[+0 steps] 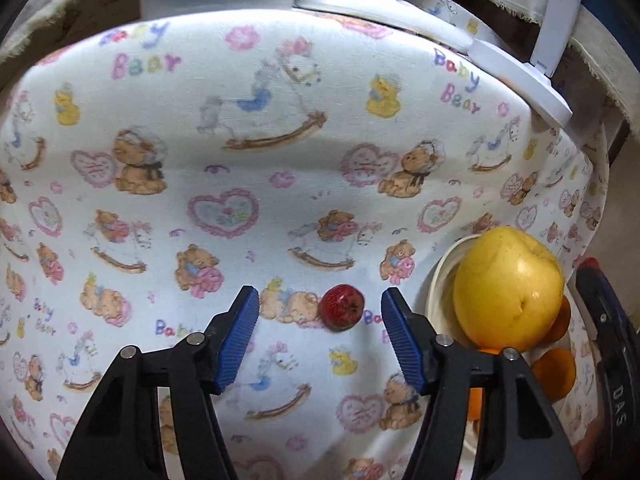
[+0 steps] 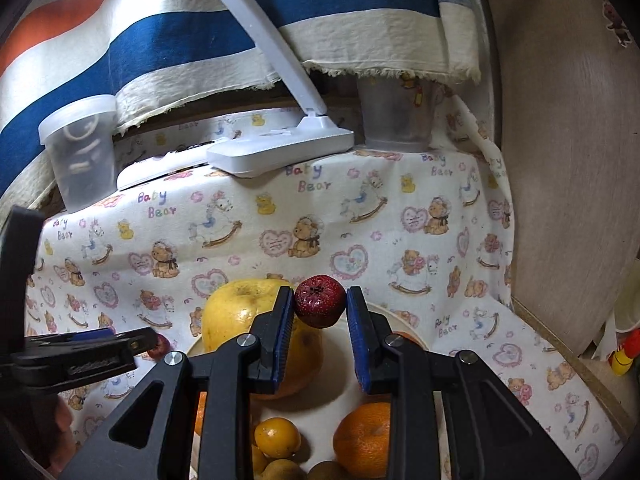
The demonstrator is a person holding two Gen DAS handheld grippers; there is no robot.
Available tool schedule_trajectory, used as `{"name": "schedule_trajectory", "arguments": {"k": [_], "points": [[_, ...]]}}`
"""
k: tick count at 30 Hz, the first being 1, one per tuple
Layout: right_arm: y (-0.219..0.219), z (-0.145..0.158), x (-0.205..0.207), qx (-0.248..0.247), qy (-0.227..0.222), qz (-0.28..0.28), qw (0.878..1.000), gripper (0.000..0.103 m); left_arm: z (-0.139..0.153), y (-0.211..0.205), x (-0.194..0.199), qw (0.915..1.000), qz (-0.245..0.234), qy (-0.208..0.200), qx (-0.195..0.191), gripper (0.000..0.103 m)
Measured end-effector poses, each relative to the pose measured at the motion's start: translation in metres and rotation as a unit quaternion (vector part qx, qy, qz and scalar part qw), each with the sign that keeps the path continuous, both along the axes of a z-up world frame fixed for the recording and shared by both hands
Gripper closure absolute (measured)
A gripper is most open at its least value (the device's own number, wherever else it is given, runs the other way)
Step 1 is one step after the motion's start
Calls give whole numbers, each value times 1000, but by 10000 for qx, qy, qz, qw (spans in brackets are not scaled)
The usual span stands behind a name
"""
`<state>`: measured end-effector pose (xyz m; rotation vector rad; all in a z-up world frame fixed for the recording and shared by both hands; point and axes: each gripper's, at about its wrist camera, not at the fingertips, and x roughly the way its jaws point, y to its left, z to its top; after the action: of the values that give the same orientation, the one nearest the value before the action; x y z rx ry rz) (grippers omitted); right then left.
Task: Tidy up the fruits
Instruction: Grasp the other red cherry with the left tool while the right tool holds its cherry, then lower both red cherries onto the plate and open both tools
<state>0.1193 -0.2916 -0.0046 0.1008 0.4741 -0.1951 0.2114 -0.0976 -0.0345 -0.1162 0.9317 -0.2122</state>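
Red fruit (image 2: 320, 306) gripped by right fingers (image 2: 320, 332) above plate (image 2: 404, 320), left fingers (image 1: 320, 336) apart, angled down around second red fruit (image 1: 342, 307) on cloth (image 1: 248, 160)

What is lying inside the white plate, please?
The white plate holds a big yellow apple, a large orange and smaller yellow-orange fruits. The right gripper covers part of it, so more may be hidden.

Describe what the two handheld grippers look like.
Both the left gripper and the right gripper are matt black plastic frames with triangular cutouts and silver round pivot pins. Each carries two blue ribbed pads on its fingers. No cables or sleeves show. The right gripper's body bears white lettering, seen in the left view.
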Motion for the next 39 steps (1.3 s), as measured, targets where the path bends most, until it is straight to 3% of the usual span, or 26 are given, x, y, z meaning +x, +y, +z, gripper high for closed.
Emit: {"name": "schedule_trajectory", "arguments": {"k": [4,8,14,18,23,26,31,39], "points": [[1,0,2,-18,-13,2,10000,75,-4,-9,6,9999,-48,115,8,49],[-2,0,2,12,-24,-60,10000,75,-14,-14,16,9992,-123,390,-26,78],[-8,0,3,185,68,-47,9998,75,-2,-3,-2,9994,-161,245,-180,78],[-12,1,11,327,569,34,9978,75,26,-12,-33,9985,-425,-316,108,78],[-18,16,4,321,579,96,9978,75,63,-29,-76,9915,-710,-1023,373,78],[-28,25,2,501,890,234,9945,75,80,-36,-94,9877,-681,-1311,507,78],[-46,32,1,932,1368,716,9836,75,94,-35,-100,9895,-790,-1198,171,78],[-49,5,15,1388,2223,1155,9581,75,69,-58,-94,9902,-1120,-693,469,78]]}}
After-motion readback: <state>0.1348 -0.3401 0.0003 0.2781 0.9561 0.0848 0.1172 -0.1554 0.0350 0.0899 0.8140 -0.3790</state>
